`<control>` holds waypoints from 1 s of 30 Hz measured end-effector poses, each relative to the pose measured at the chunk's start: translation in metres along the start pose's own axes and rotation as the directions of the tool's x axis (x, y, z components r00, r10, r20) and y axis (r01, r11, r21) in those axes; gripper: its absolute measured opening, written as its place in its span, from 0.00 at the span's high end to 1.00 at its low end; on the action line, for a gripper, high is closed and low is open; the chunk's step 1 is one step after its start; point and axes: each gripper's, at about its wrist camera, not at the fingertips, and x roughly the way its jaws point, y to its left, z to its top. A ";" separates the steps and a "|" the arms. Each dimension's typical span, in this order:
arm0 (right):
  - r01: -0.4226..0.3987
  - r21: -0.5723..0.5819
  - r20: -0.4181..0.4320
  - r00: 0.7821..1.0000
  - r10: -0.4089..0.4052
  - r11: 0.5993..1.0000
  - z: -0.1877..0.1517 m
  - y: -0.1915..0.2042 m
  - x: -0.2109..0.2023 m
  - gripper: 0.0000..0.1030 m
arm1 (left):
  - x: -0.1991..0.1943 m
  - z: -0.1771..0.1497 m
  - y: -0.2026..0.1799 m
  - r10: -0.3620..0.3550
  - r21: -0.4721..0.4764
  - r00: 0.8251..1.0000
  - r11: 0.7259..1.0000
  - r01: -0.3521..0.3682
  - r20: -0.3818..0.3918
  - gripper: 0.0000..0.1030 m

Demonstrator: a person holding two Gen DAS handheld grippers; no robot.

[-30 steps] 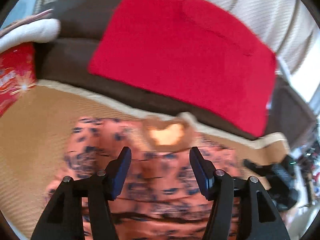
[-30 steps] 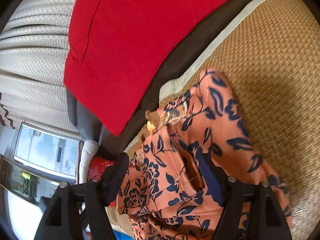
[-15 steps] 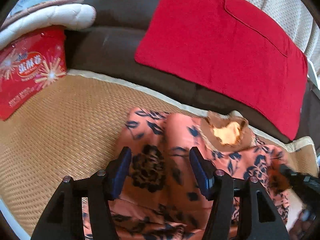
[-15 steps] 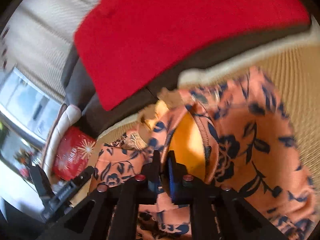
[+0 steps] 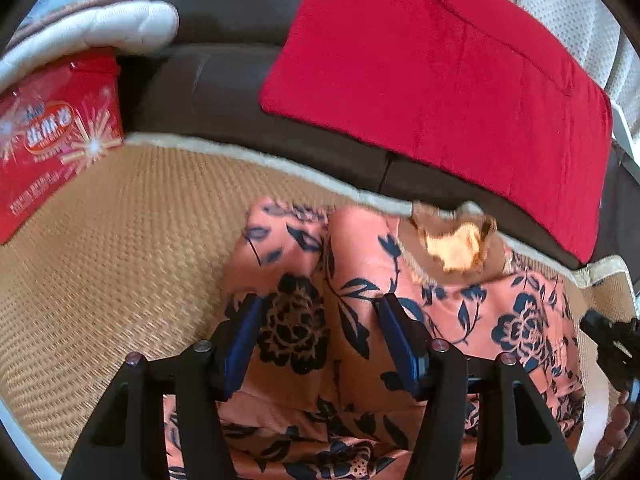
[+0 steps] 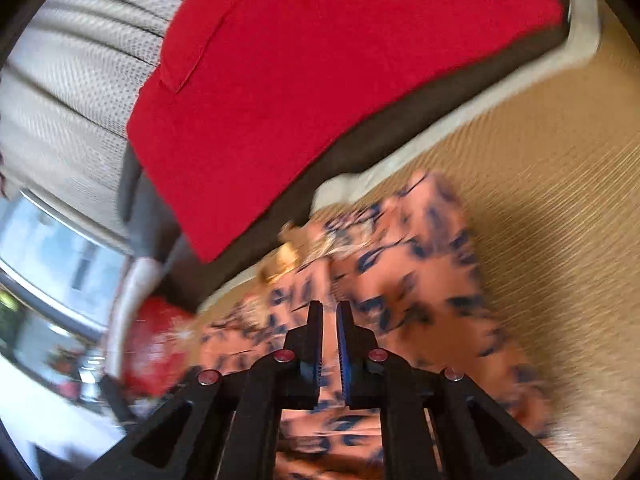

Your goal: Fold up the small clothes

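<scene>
A small salmon-pink garment with a dark blue flower print (image 5: 400, 304) lies bunched on a woven straw mat (image 5: 120, 240), with a tan collar (image 5: 452, 240) at its far edge. My left gripper (image 5: 320, 320) is open and hovers just over the garment's left part. In the blurred right wrist view the same garment (image 6: 420, 280) lies under my right gripper (image 6: 329, 312), whose jaws stand nearly closed with a thin gap; I cannot tell whether cloth is pinched between them. The right gripper also shows at the left wrist view's right edge (image 5: 612, 340).
A red cushion (image 5: 432, 80) leans on a dark brown sofa back (image 5: 224, 80) behind the mat. A red printed box (image 5: 52, 140) and a white padded item (image 5: 92, 32) sit at the left. Curtains (image 6: 80, 80) hang behind.
The right gripper's jaws closed from wide open a second ago and it is moving fast, blurring its view. The left gripper shifted left over the garment and stayed open.
</scene>
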 end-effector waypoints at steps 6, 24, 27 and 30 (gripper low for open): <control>-0.004 0.009 0.005 1.000 0.004 1.000 0.001 0.000 0.024 0.19 | 0.041 -0.017 -0.021 0.034 0.121 0.985 0.993 -0.013 -0.170 0.31; 0.345 -0.427 0.329 0.920 -0.211 0.836 -0.038 0.095 -0.017 0.96 | -0.006 0.022 0.047 -0.019 -0.110 0.999 0.994 0.014 -0.045 0.31; 0.389 -0.304 0.335 0.898 -0.284 0.870 -0.020 0.059 -0.038 0.96 | -0.005 0.018 0.048 0.001 -0.093 0.999 0.996 -0.005 -0.050 0.31; 0.403 -0.176 0.232 0.904 -0.360 0.898 -0.007 0.014 -0.028 0.96 | 0.002 0.015 0.034 0.018 -0.024 0.997 0.999 -0.020 -0.077 0.31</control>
